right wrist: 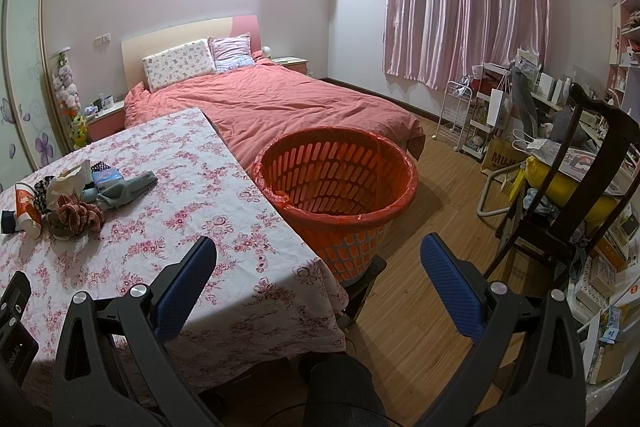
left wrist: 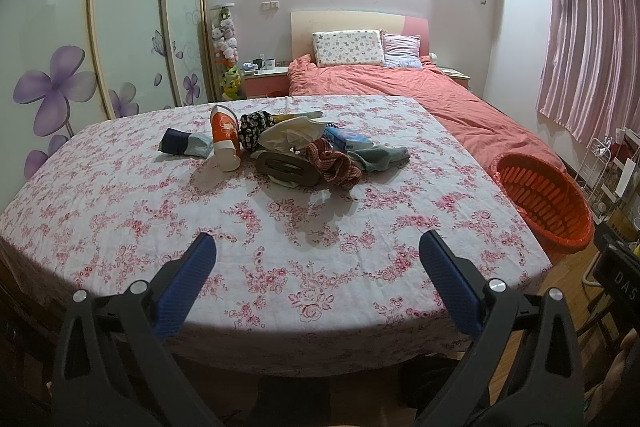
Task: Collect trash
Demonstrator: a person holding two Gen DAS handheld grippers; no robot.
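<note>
Hovering: left gripper (left wrist: 318,247), right gripper (right wrist: 319,250) spread | litter pile (left wrist: 288,147), possibly wrappers | basket (right wrist: 340,179)

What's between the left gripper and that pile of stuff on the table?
Nothing but bare flowered tablecloth. In the left wrist view, the open left gripper hangs near the table's front edge, and the pile sits farther back toward the bed.

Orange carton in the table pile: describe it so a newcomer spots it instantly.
Start at the table with the pink floral cloth and find the heap of clutter at its far middle. On the heap's left side an orange carton stands tilted, white base toward the camera. It is the only rigid, bright orange piece among soft cloths and crumpled wrappers.
</note>
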